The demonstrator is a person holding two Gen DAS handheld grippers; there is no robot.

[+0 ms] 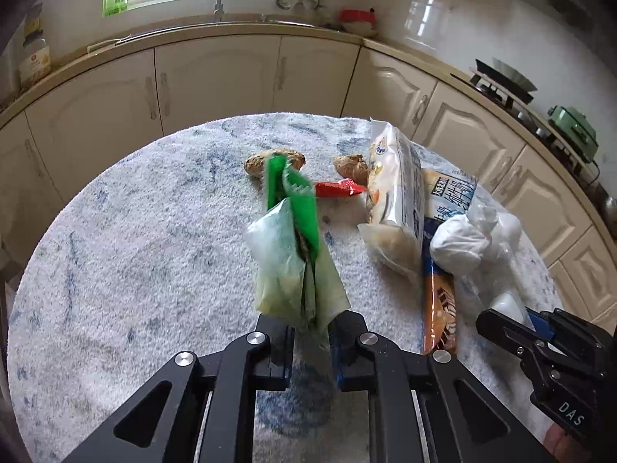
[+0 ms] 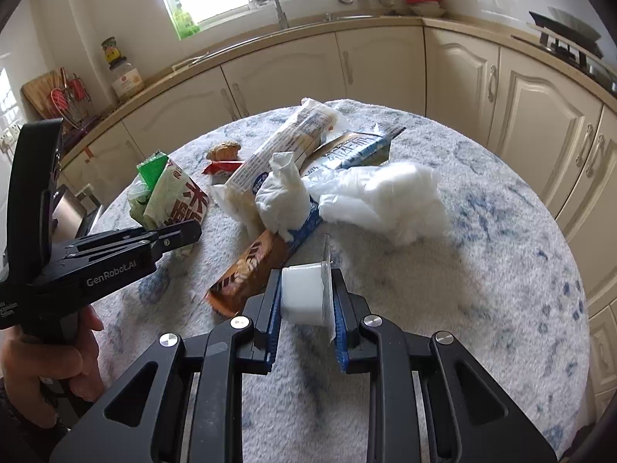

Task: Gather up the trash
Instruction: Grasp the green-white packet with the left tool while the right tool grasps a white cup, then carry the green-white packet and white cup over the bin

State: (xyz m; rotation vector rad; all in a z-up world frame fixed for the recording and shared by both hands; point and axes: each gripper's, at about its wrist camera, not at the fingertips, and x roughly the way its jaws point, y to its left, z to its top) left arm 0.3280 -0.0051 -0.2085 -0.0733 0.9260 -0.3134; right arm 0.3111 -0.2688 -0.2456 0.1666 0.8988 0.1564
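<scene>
Kitchen table (image 1: 115,250): left gripper (image 1: 311,332) pinches crumpled green wrapper (image 1: 293,239); right gripper (image 2: 306,301) clamps white plastic cup (image 2: 302,295).

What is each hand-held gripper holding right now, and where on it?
Left hand-held gripper pinches the green snack wrapper by its lower end. Right hand-held gripper clamps the small white plastic cup across its sides.

— Where does your left gripper (image 1: 312,332) sit?
— Left of the wrapper pile (image 1: 401,200) on the worktop (image 1: 135,250), wrapper (image 1: 289,247) between its jaws.
— Your right gripper (image 2: 306,301)?
— Before the wadded bag (image 2: 385,196), cup (image 2: 304,297) between its jaws.
</scene>
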